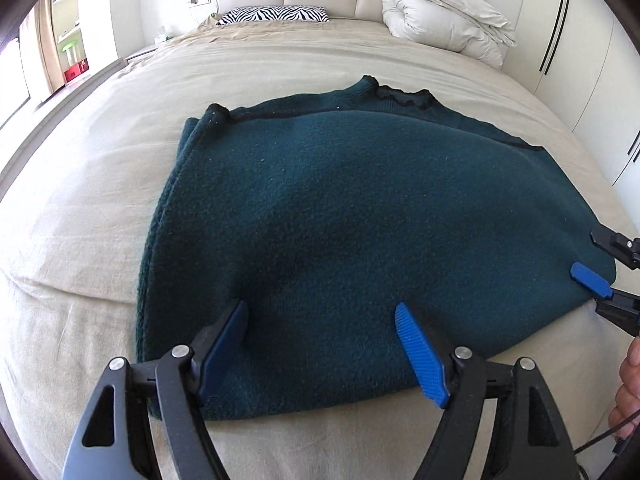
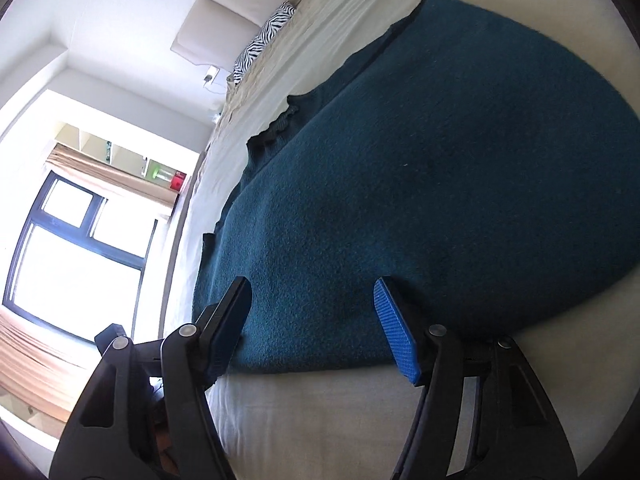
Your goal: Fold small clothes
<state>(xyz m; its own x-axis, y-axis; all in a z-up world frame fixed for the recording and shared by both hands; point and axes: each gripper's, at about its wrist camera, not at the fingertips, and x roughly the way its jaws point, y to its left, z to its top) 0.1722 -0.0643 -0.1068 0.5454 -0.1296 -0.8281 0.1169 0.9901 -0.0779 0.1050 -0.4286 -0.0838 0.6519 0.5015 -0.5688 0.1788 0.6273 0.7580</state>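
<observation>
A dark green knit sweater [image 1: 352,208] lies folded on the beige bed sheet [image 1: 100,208]; its black-trimmed collar points to the headboard. My left gripper [image 1: 320,320] is open just over the sweater's near edge, its blue pads apart and holding nothing. My right gripper [image 1: 596,264] shows at the right edge of the left wrist view, open at the sweater's right edge. In the right wrist view, rolled sideways, the right gripper [image 2: 316,300] is open over the sweater [image 2: 440,184], with nothing between its pads.
A zebra-print pillow [image 1: 274,14] and a rolled white duvet [image 1: 444,20] lie at the padded headboard. White wardrobe doors [image 1: 580,40] stand on the right. A window [image 2: 72,248] and shelves are to the left of the bed.
</observation>
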